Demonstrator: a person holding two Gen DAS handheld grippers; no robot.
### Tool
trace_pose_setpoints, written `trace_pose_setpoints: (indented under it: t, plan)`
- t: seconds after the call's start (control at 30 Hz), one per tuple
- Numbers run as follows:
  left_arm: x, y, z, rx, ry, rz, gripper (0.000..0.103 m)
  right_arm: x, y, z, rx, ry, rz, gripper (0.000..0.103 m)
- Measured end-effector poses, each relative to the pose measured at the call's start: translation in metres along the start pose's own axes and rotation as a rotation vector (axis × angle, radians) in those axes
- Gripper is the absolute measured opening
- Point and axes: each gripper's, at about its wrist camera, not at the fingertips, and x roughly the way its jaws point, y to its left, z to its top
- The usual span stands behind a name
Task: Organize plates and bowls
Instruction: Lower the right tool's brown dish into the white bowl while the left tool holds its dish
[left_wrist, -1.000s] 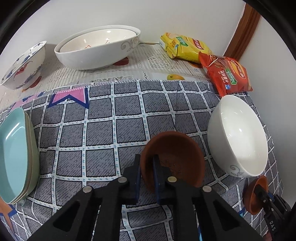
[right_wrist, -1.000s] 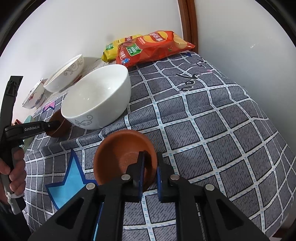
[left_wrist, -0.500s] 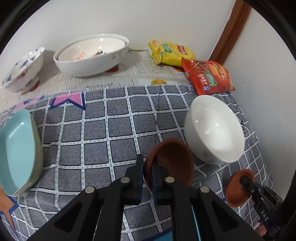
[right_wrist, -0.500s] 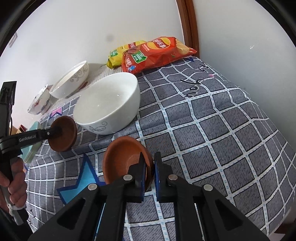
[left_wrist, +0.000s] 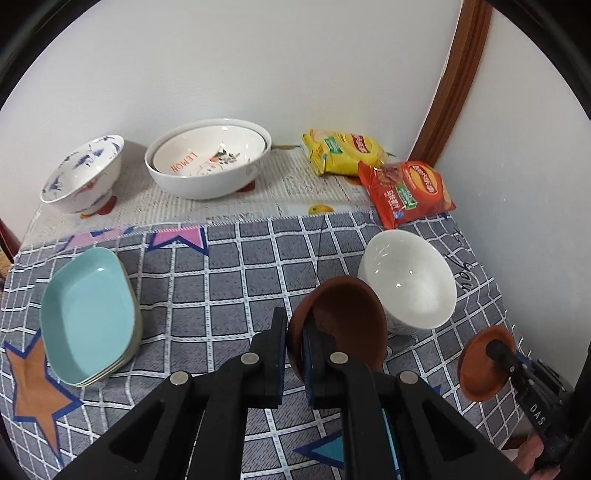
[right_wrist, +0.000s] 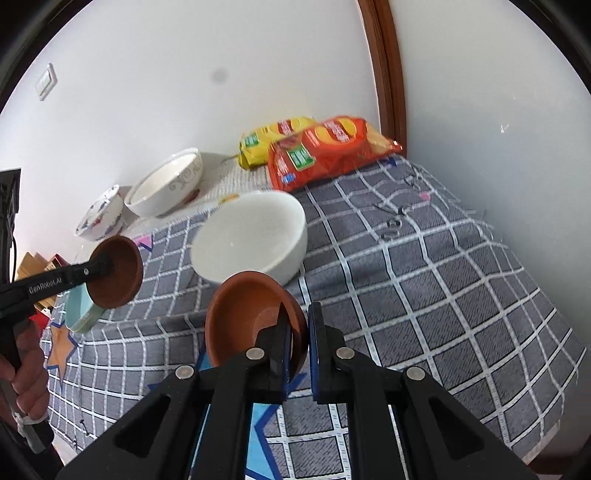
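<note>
My left gripper is shut on the rim of a small brown bowl, held tilted above the checked cloth. That bowl and the left gripper also show at the left of the right wrist view. My right gripper is shut on the rim of a second small brown bowl, lifted off the cloth; this bowl shows at the lower right of the left wrist view. A plain white bowl stands between the two.
A stack of light blue rectangular dishes sits at the left. Against the wall stand a blue-patterned bowl and nested large white bowls. Yellow and red snack bags lie at the back right. A hand holds the left gripper.
Both grippers have risen with their brown bowls, which have left the cloth. The table looks farther away in both views, and the left bowl now hangs higher beside the white bowl.
</note>
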Motion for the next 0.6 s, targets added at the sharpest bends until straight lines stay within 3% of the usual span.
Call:
trace_pose_setpoints:
  t: [0.33, 0.6]
  plan:
    - [-0.017, 0.014, 0.006, -0.023, -0.017, 0.019, 0.008, -0.003, 0.015, 0.027, -0.009, -0.012, 0.027, 0.009]
    - [-0.018, 0.025, 0.008, -0.042, -0.025, 0.023, 0.008, 0.018, 0.032, 0.046, -0.049, 0.001, 0.012, 0.009]
